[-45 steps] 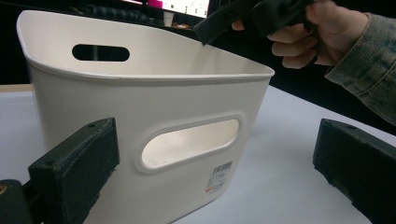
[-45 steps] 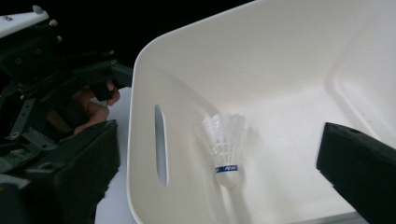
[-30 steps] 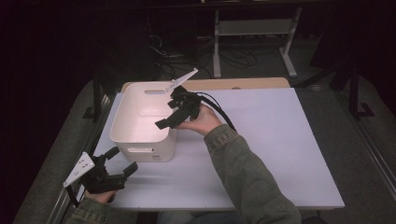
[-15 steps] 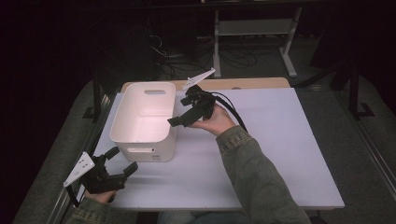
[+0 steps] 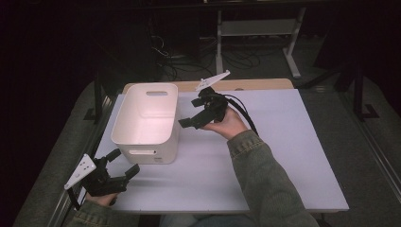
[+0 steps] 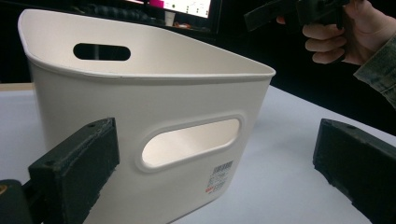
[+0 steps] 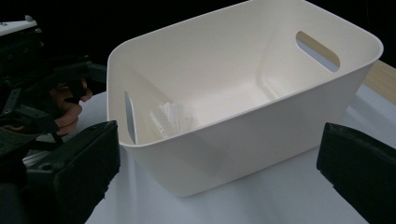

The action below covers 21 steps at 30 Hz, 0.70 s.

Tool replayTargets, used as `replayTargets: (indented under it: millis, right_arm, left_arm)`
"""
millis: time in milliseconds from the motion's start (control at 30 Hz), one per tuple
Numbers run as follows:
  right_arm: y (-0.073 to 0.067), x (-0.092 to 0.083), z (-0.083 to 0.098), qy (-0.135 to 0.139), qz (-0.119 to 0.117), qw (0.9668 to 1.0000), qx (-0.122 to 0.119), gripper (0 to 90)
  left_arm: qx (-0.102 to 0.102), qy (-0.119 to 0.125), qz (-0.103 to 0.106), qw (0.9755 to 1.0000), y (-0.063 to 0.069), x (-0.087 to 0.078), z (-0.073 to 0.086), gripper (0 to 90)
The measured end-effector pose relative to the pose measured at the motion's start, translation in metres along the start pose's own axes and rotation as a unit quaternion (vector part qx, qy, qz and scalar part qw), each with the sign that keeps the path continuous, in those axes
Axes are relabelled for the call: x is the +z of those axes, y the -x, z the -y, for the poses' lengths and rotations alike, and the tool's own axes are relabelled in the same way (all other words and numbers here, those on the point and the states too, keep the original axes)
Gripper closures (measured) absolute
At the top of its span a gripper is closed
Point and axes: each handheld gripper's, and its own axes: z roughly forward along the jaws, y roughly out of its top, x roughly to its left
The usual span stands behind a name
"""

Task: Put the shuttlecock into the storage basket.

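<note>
Bin (image 5: 147,122), white plastic with cut-out handles, sits on the tabletop (image 5: 283,156) between the two claws. Going left to right: left claw (image 5: 124,163) rests low at the near left corner of the tabletop, jaws spread wide, nothing held; the bin's near end wall is just ahead of it, not touching. In the left gripper view the handle slot (image 6: 190,143) and barcode sticker (image 6: 219,175) sit between the open jaws, so it is lined up on that wall but no grip yet. Bin interior next: the right gripper view shows something small, clear and crinkly (image 7: 170,119) lying at the bottom near one handle end; can't tell what it is. Then the right claw (image 5: 191,121), held in the air just right of the bin's rim, angled down toward it, jaws wide apart and empty.

Judgement on progress: looks like a drop into the bin is done, since the right claw is empty beside the rim and the clear item is inside. What's left, if anything, seems to be handling the bin itself; the left claw is placed for that but hasn't closed.
</note>
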Motion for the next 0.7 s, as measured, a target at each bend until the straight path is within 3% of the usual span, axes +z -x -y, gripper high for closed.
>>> replayTargets:
  millis: [167,200,467,500,600,700]
  right_arm:
    - [0.001,-0.007,0.003,0.007,0.008,0.9999,0.000,0.0]
    - [0.001,-0.008,0.004,0.008,0.012,0.9999,0.003,0.0]
    - [0.006,-0.019,0.015,0.014,0.025,0.9995,0.011,0.0]
    - [0.006,-0.020,0.016,0.016,0.028,0.9994,0.012,0.0]
    - [0.006,-0.026,0.021,0.022,0.041,0.9988,0.013,0.0]
    - [0.007,-0.033,0.024,0.034,0.039,0.9986,0.012,0.0]
  left_arm:
    - [-0.007,0.006,0.001,1.0000,0.001,0.001,0.000,0.0]
    - [0.000,0.001,0.001,1.0000,0.000,0.000,0.000,0.0]
    - [-0.005,0.005,0.002,1.0000,0.001,0.001,0.000,0.0]
    - [0.001,-0.005,0.000,1.0000,0.000,-0.001,0.000,0.0]
    - [-0.001,0.001,0.001,1.0000,0.001,0.001,0.000,0.0]
    - [0.003,0.001,0.002,1.0000,0.001,0.001,0.000,0.0]
